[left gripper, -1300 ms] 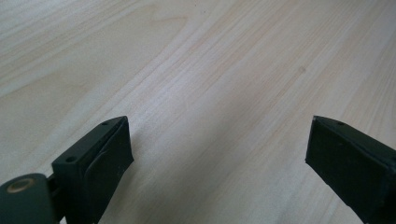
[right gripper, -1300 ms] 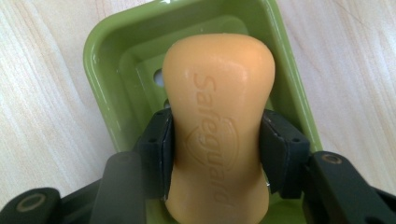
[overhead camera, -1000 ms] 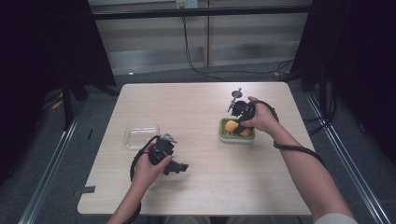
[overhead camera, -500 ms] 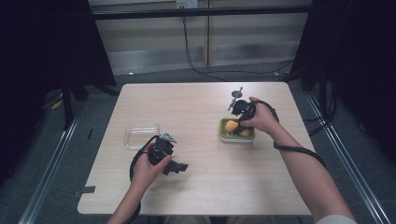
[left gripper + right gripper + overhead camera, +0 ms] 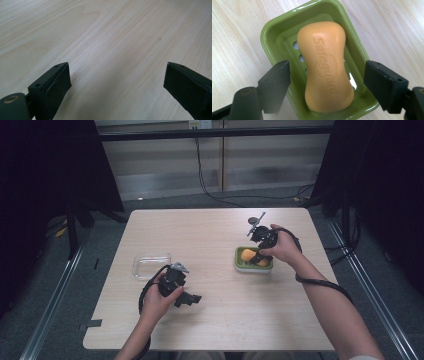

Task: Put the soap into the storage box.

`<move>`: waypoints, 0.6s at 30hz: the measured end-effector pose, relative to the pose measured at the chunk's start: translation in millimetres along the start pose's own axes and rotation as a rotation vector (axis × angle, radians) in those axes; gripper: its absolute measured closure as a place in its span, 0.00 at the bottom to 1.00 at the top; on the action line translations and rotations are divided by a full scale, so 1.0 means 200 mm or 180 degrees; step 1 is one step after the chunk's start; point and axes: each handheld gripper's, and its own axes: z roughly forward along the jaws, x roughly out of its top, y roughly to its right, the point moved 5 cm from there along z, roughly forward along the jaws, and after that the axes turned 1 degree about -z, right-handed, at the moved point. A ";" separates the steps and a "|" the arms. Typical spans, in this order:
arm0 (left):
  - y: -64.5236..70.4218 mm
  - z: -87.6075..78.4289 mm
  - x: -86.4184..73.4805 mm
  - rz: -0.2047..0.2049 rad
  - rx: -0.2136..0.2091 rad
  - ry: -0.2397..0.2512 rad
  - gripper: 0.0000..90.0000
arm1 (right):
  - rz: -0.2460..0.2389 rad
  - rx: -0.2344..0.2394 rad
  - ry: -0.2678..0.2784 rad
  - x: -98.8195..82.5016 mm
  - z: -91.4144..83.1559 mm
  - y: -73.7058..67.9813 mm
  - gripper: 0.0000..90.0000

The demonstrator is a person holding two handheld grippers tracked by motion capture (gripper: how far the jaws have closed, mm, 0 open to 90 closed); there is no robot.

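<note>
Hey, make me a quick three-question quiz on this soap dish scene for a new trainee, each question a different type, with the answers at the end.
1. True or false: the orange soap bar lies inside the green dish.
2. Multiple choice: what lies between the jaws of the left gripper? A) the soap bar B) bare wooden table C) the clear tray
3. Short answer: in the right gripper view, how do the jaws of the right gripper stand relative to the soap?

Key
1. True.
2. B.
3. Open, one on each side of the bar, with a gap visible on both sides, so not yet closed on it.
</note>
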 end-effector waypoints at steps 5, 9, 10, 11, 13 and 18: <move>0.00 0.00 0.00 0.0004 -0.0008 0.0001 0.08 | 0.0104 0.0000 0.0029 -0.01 -0.01 -0.01 0.19; 0.01 0.00 0.00 0.0003 -0.0013 0.0004 0.08 | 0.0120 0.0022 0.0080 -0.01 -0.03 -0.01 0.18; 0.00 0.00 0.00 0.0030 -0.0020 -0.0014 0.08 | 0.0135 0.0031 0.0075 -0.02 -0.03 -0.02 0.18; 0.01 0.00 0.00 -0.0001 -0.0020 0.0007 0.08 | 0.0156 0.0043 0.0070 -0.02 -0.04 -0.03 0.17; 0.01 0.00 0.00 0.0028 -0.0023 -0.0019 0.08 | 0.0168 0.0054 0.0085 -0.02 -0.04 -0.03 0.17; 0.01 0.00 0.01 0.0026 -0.0017 -0.0005 0.08 | 0.0179 0.0062 0.0113 -0.03 -0.06 -0.06 0.17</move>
